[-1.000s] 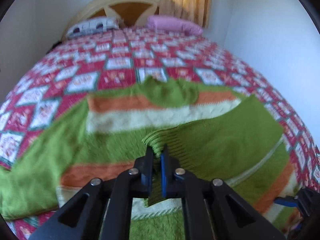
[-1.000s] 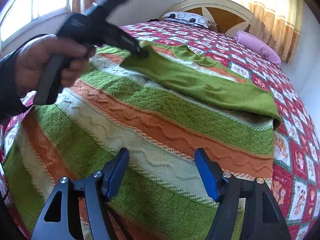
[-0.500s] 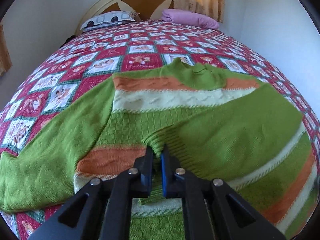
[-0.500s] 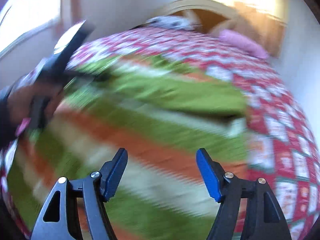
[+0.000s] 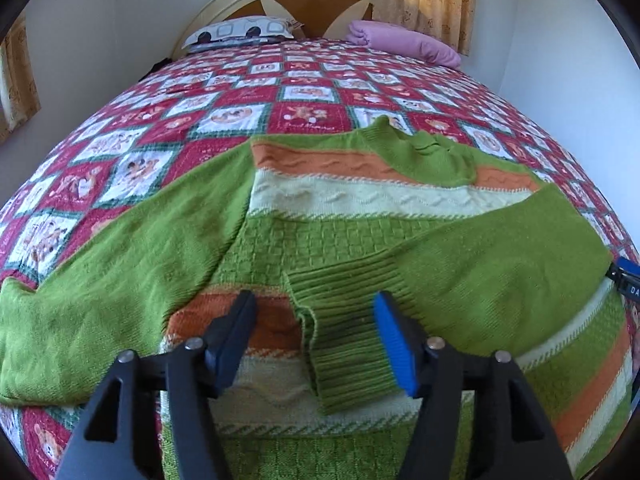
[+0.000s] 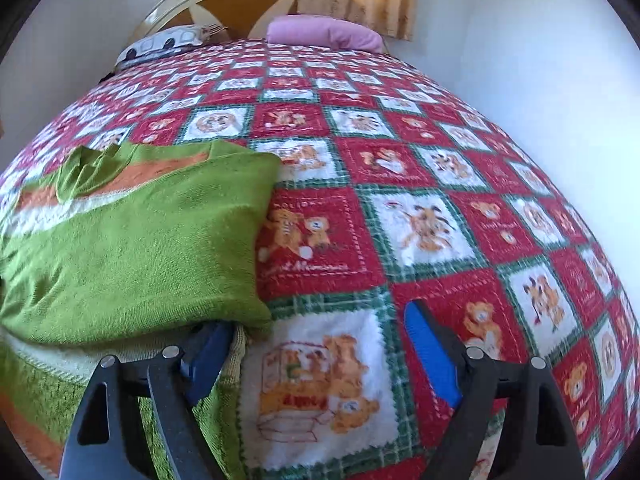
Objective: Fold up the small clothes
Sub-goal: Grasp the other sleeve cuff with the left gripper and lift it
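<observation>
1. Striped green sweater [image 5: 360, 216] spread flat on the bed's red patchwork quilt [image 5: 304, 96], one sleeve folded across its body.
2. Ribbed cuff [image 5: 344, 332] lying between the fingers of the left tool [image 5: 314, 340]; jaws wide, gripping nothing.
3. Right tool [image 6: 316, 356] wide too, at the sweater's folded edge [image 6: 260, 240], one finger [image 6: 204, 356] tucked under the sleeve fold.
4. Printed pillow [image 5: 240, 34] and pink pillow [image 5: 404, 42] by the headboard.

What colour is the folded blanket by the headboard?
Pink-purple; the folded blanket shows best in the right wrist view.
</observation>
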